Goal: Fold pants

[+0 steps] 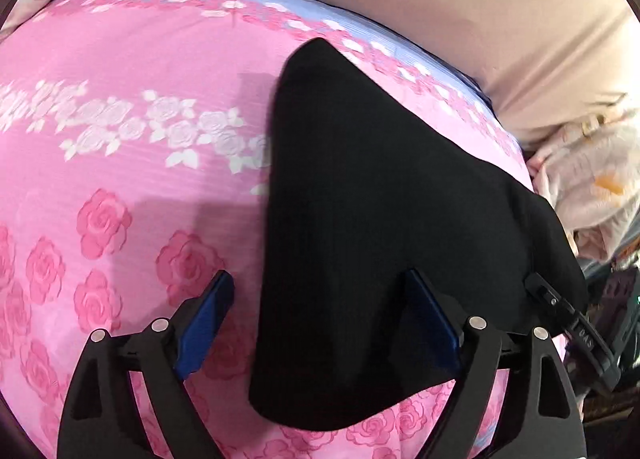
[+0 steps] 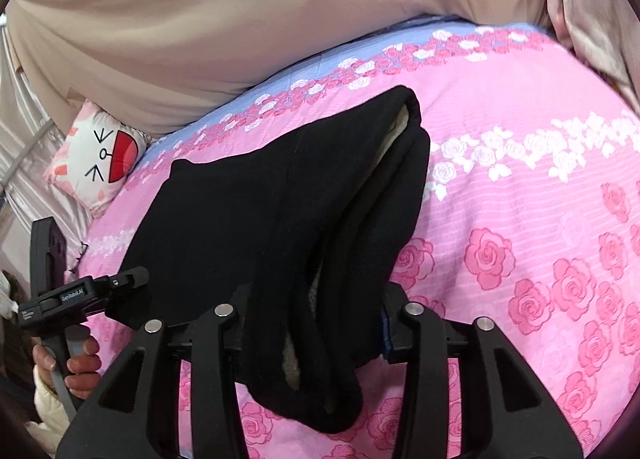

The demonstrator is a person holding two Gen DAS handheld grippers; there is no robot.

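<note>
Pants (image 1: pixel 372 227) lie folded on the pink sheet (image 1: pixel 120 179); left gripper (image 1: pixel 320 291) gapes wide, gripping nothing, cloth between its jaws; right gripper (image 2: pixel 316 323) has thick cloth bunched between its jaws, hold uncertain; lower both, let go cleanly, smooth the fold flat.

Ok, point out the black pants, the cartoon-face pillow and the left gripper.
black pants (image 1: pixel 360 219): left wrist view, middle of the cloth.
cartoon-face pillow (image 2: pixel 100 157): right wrist view, on its white face.
left gripper (image 1: pixel 316 287): left wrist view, midway between its blue fingertips.

Black pants (image 2: pixel 256 219), folded lengthwise, flat on pink rose-patterned bedspread (image 2: pixel 520 219)
</note>
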